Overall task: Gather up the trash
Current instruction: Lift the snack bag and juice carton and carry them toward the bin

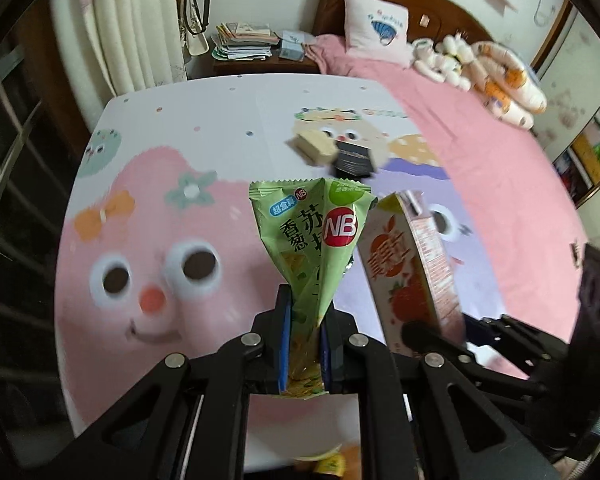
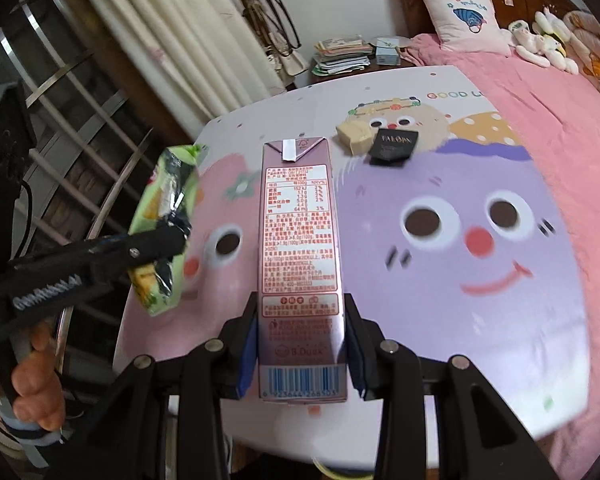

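The left gripper (image 1: pixel 304 344) was clamped on a green snack wrapper (image 1: pixel 320 240), held above the cartoon-print table (image 1: pixel 160 120). Just beside it, the right gripper (image 2: pixel 302 356) gripped a pink drink carton (image 2: pixel 300 240). Farther across the table lay a cream packet (image 2: pixel 354 136) touching a black packet (image 2: pixel 394 146).

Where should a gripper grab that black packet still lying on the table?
Take the black packet across its near edge, coming in low from the front right. It lies flat, and the cream block touches its left side, so there is no room for a finger there.
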